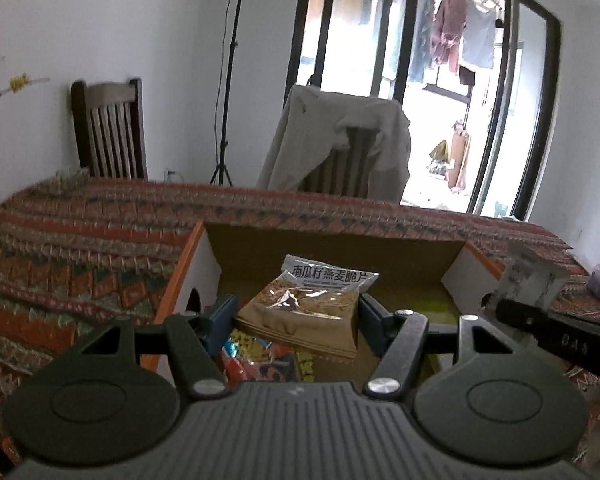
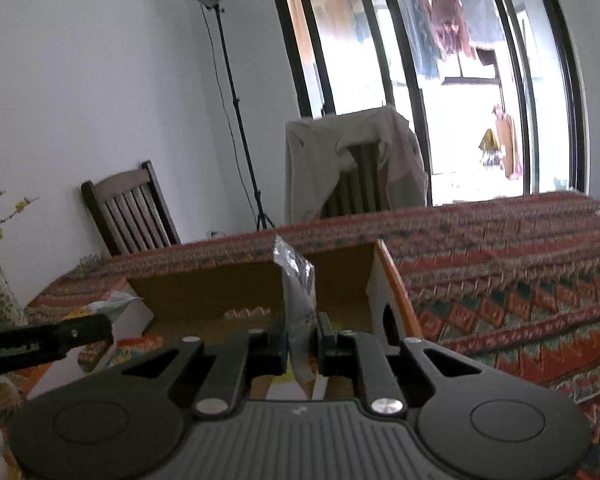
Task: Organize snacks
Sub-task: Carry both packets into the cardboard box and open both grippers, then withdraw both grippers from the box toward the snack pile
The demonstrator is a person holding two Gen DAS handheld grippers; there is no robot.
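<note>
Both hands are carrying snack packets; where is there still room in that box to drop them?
The cardboard box looks bare along its back wall, beyond the oat crisp packet. Its near left corner is crowded with colourful snack packs. The patterned tablecloth right of the box is open too.

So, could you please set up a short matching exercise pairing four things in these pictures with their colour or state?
Things:
1. brown snack packet
2. silvery packet
3. cardboard box
4. chair by the window

States:
a. draped with a pale jacket
b. pinched edge-on in the right claw
c. open-topped on the patterned tablecloth
d. held flat across the left claw

Pairs: 1-d, 2-b, 3-c, 4-a
</note>
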